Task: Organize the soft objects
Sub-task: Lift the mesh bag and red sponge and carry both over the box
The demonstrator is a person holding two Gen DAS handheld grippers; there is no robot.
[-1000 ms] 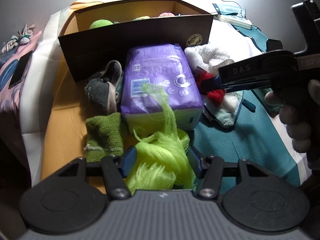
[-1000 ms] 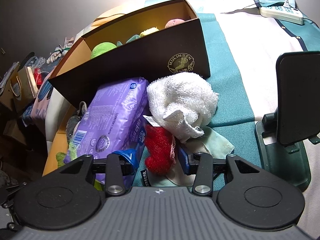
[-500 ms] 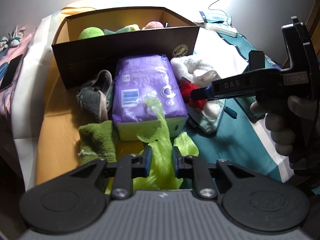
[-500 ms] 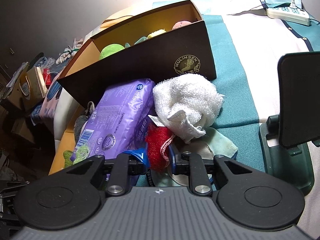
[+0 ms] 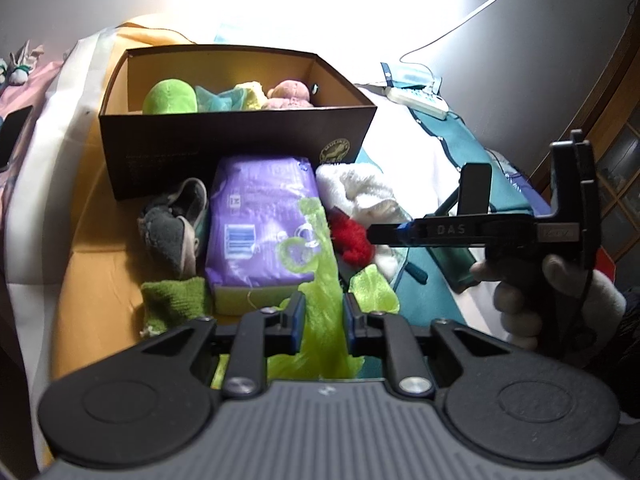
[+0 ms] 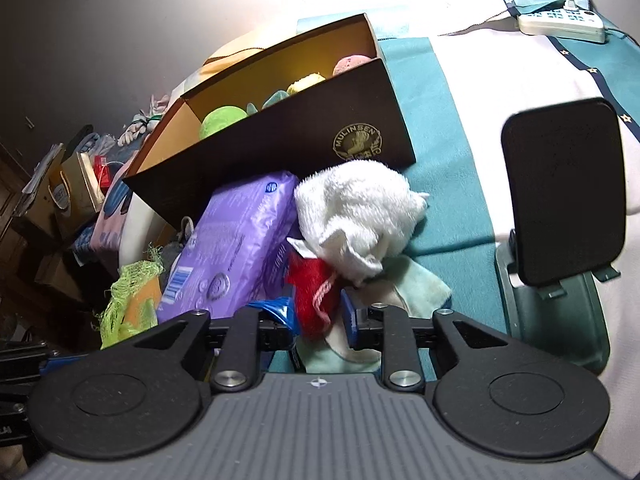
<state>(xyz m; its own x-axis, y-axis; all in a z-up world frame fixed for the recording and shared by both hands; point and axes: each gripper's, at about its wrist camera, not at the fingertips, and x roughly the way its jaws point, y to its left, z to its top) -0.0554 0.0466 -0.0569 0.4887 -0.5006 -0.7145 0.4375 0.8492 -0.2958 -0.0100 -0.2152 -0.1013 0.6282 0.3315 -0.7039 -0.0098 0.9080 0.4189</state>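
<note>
My left gripper [image 5: 322,320] is shut on a lime green mesh cloth [image 5: 320,264], lifted in front of a purple pack [image 5: 260,228]; the same mesh cloth [image 6: 128,292] shows at the left of the right wrist view. My right gripper [image 6: 320,318] is shut on a red mesh puff [image 6: 312,292], just under a white towel [image 6: 356,216]. A gloved hand [image 5: 560,292] holds the right gripper [image 5: 376,236] at that red puff [image 5: 352,238]. Behind stands a dark open box [image 5: 240,140] with a green plush [image 5: 170,98] and other soft toys inside.
A grey slipper [image 5: 176,228] and a green knit cloth [image 5: 176,300] lie left of the purple pack. A pale cloth [image 6: 420,288] lies under the red puff. A black phone stand [image 6: 560,200] rises at right. A power strip [image 6: 560,26] lies far back.
Both grippers closed, the left on the green mesh cloth, the right on the red puff. The left gripper then rose, pulling the mesh up off the bed.
</note>
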